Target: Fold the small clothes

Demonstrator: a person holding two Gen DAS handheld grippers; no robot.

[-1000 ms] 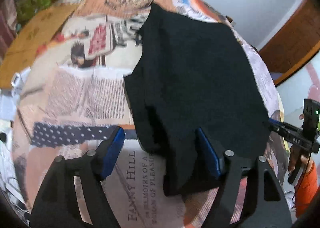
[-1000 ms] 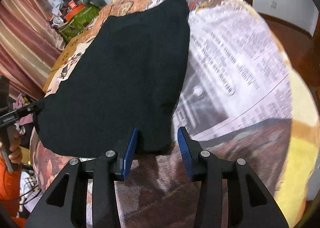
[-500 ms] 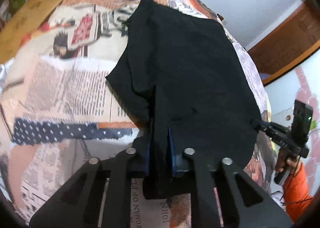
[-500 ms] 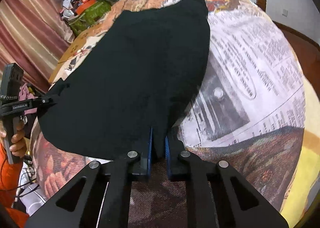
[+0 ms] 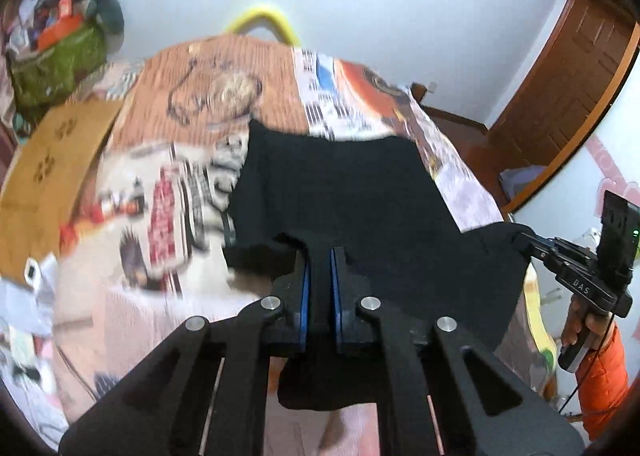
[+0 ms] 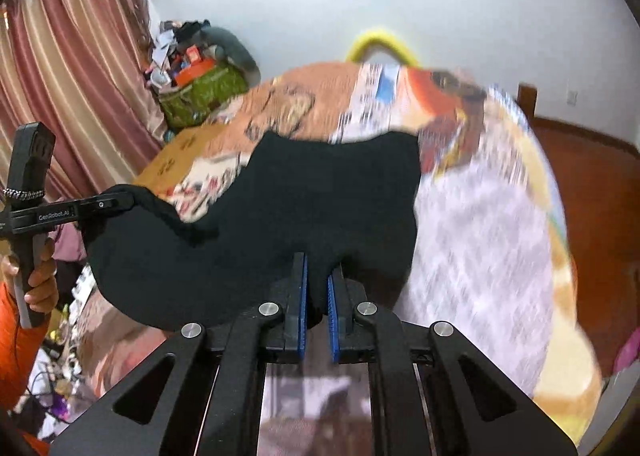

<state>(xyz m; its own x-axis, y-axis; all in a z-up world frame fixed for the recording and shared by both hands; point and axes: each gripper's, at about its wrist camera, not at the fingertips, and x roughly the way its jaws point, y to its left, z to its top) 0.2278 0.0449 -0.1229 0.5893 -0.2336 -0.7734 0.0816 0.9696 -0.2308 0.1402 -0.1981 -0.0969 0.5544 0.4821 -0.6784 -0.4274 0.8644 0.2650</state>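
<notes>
A black garment [image 5: 344, 191] lies on the newspaper-covered table [image 5: 216, 95]; its near edge is lifted off the surface. My left gripper [image 5: 320, 268] is shut on the garment's near left corner. My right gripper [image 6: 316, 276] is shut on the garment's [image 6: 320, 199] near right corner. Each gripper shows in the other's view: the right one [image 5: 536, 246] at the far right, the left one [image 6: 120, 201] at the left, both pinching black cloth. The far edge of the garment still rests on the table.
A cardboard sheet [image 5: 48, 175] lies at the table's left. A green bag with clutter [image 6: 200, 87] stands by the curtain [image 6: 72, 75]. A yellow chair back [image 5: 264, 19] rises behind the table. A wooden door [image 5: 568, 95] is at the right.
Both grippers shut on the garment's near corners, then rose and tilted up, lifting the near edge off the table. The views now show the wall.
</notes>
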